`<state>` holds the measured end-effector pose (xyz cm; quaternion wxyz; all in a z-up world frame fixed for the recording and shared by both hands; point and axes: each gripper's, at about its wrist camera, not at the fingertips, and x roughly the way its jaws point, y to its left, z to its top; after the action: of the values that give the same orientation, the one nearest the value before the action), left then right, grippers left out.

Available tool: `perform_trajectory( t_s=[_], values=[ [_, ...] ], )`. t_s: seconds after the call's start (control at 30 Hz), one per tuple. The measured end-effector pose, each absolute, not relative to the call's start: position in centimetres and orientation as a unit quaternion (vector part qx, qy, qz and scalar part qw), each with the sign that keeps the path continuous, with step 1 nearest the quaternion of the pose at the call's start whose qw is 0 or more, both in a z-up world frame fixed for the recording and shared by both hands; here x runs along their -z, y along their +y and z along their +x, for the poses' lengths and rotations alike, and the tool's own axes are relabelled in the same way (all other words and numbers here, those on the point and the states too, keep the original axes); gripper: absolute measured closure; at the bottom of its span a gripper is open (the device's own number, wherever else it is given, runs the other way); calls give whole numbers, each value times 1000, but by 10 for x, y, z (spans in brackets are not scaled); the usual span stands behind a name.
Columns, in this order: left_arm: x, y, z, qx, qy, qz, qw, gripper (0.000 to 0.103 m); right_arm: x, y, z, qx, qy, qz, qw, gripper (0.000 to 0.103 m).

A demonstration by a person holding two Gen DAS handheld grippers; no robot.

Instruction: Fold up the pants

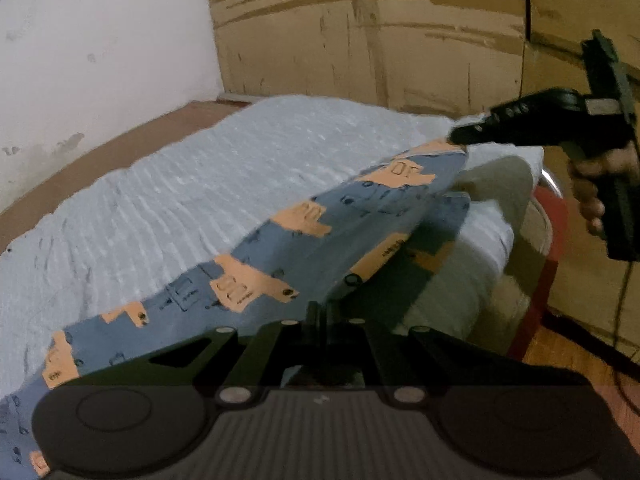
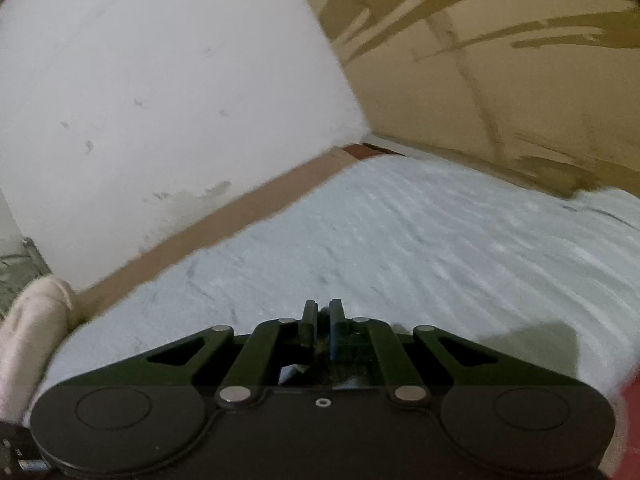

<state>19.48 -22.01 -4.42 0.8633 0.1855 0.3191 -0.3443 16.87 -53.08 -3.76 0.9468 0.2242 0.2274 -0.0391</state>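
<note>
The pants (image 1: 280, 248), blue with orange patches, hang stretched in a raised band above the pale blue cover (image 1: 180, 200). My left gripper (image 1: 320, 308) is shut on their near edge at the bottom of the left wrist view. My right gripper (image 1: 456, 136), held by a hand (image 1: 592, 196), is shut on the far corner at the upper right. In the right wrist view my right gripper (image 2: 323, 306) has its fingers pressed together, with a sliver of blue cloth (image 2: 333, 336) between them. The rest of the pants is out of that view.
Cardboard sheets (image 1: 380, 40) stand behind the covered surface and a white wall (image 1: 100, 40) is on the left. A red seat with a chrome rim (image 1: 552, 240) sits at the right edge. A pale rolled cloth (image 2: 32, 320) lies at the left.
</note>
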Motion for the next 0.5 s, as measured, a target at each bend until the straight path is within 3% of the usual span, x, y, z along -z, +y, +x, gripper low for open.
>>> perform_trajectory(
  t_s=[0.23, 0.47, 0.5],
  values=[
    [61, -226, 189, 336, 336, 198, 858, 102, 76, -532, 144, 62, 274, 233, 931, 98],
    [63, -229, 191, 325, 342, 194, 860, 102, 70, -527, 177, 50, 297, 193, 934, 62],
    [63, -229, 191, 323, 344, 193, 861, 102, 72, -527, 186, 46, 309, 181, 933, 62]
  ],
)
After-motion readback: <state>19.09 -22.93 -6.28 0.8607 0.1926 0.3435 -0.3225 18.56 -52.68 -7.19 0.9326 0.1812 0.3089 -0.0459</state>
